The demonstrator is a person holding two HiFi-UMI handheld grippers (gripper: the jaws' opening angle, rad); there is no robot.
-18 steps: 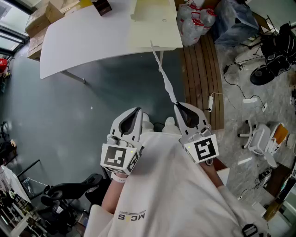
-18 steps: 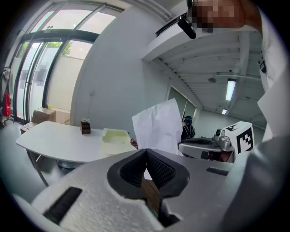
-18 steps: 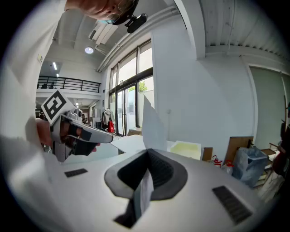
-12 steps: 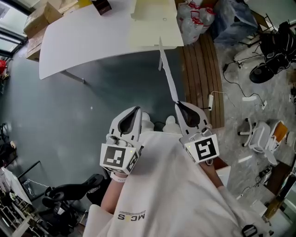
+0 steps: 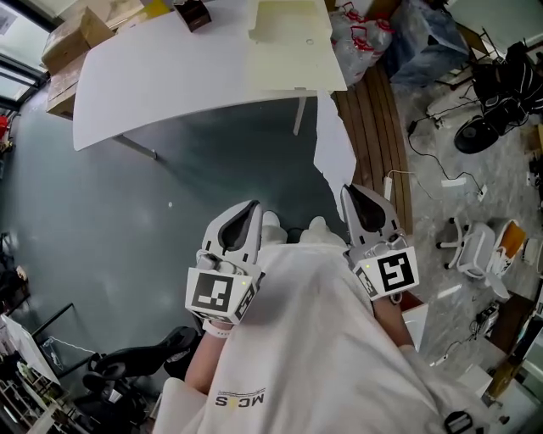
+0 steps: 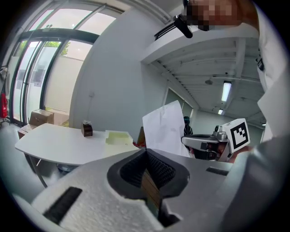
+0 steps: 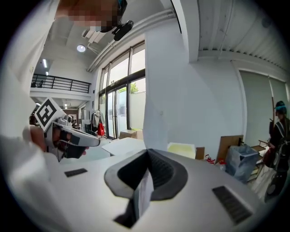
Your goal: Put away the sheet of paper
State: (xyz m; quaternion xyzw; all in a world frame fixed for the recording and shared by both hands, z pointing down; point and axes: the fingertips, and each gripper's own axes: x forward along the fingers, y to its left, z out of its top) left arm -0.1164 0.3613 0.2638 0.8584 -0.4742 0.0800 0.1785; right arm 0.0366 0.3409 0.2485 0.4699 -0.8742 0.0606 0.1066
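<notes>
In the head view my right gripper point(image 5: 347, 191) is shut on the lower corner of the white sheet of paper point(image 5: 333, 153), which stands up from the jaws over the grey floor. The right gripper view shows the sheet point(image 7: 166, 90) rising tall out of the closed jaws of that gripper point(image 7: 147, 152). To its left my left gripper point(image 5: 253, 206) is shut with nothing in it, level with the right one. From the left gripper point(image 6: 146, 152) view the sheet point(image 6: 165, 129) stands off to the right. A white table point(image 5: 170, 80) lies ahead with a pale yellow folder point(image 5: 293, 42) on it.
A small brown box point(image 5: 193, 13) sits at the table's far edge, with cardboard boxes point(image 5: 78, 34) beyond its left end. A slatted wooden platform point(image 5: 373, 127) and plastic bags point(image 5: 358, 38) lie to the right. Cables and chairs point(image 5: 496, 89) clutter the far right floor.
The sheet was edge-on and now shows its broad face. My right gripper has shifted slightly right with it. The left gripper has hardly moved.
</notes>
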